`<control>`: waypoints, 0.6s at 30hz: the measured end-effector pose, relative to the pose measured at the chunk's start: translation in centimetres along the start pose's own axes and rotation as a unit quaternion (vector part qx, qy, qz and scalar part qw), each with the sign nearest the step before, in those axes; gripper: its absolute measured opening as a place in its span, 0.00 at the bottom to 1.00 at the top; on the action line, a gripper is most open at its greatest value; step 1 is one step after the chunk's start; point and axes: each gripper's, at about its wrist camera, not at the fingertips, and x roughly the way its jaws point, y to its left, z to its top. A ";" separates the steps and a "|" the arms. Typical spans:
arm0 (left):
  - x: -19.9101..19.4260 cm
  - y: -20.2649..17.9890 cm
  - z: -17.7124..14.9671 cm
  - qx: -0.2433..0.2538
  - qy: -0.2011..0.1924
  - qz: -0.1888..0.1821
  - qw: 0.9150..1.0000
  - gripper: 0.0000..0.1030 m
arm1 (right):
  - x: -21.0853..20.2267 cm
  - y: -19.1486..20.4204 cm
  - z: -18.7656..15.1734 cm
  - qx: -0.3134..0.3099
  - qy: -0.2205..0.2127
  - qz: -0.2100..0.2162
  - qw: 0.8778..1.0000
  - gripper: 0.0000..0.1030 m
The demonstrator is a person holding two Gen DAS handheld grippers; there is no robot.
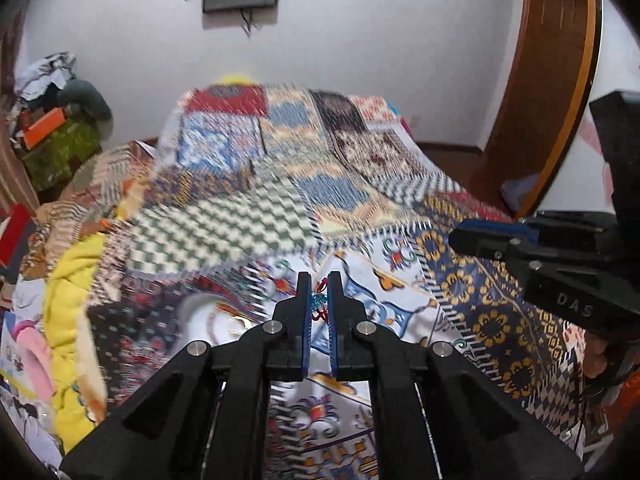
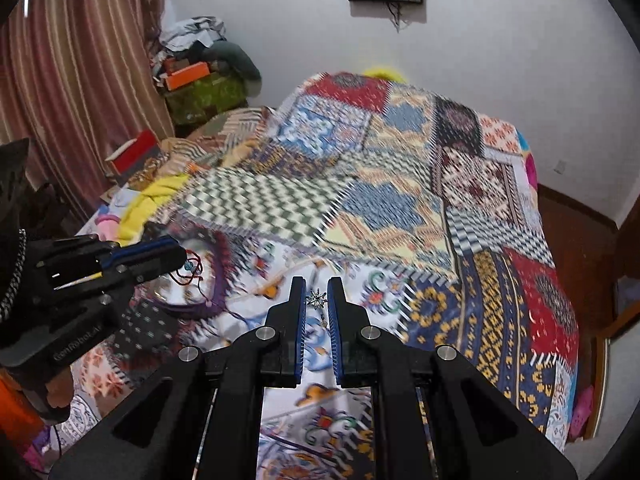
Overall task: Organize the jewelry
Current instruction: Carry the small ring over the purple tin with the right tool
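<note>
While both claws hang above the patchwork bedspread [image 1: 248, 216], the left gripper [image 1: 319, 300] has its jaws drawn nearly together, pinching a turquoise-beaded piece [image 1: 318, 302] on dark red cord between the blue pads. To its right, the right gripper [image 2: 317, 300] is likewise narrowed, clamping a silver star pendant [image 2: 317, 299] near its fingertips.
</note>
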 end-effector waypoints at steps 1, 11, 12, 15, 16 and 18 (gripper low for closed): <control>-0.6 0.3 0.1 -0.001 -0.006 0.003 1.000 0.05 | -0.1 0.3 0.2 -0.002 -0.003 0.001 1.000 0.09; -5.2 4.4 0.3 -0.021 -0.047 0.033 0.998 0.05 | 0.2 4.9 1.3 -0.029 -0.015 0.023 0.999 0.09; -5.3 4.7 0.2 -0.023 -0.048 0.034 0.998 0.05 | 0.4 5.3 1.4 -0.030 -0.014 0.026 0.999 0.09; -5.7 5.9 -0.1 -0.031 -0.048 0.037 0.998 0.05 | 1.1 6.3 1.7 -0.034 -0.012 0.034 0.999 0.09; -5.8 6.2 -0.2 -0.033 -0.048 0.038 0.998 0.05 | 1.2 6.5 1.8 -0.035 -0.011 0.037 0.999 0.09; -5.8 6.9 -0.5 -0.037 -0.046 0.037 0.998 0.05 | 1.9 7.1 1.9 -0.037 -0.007 0.043 0.998 0.09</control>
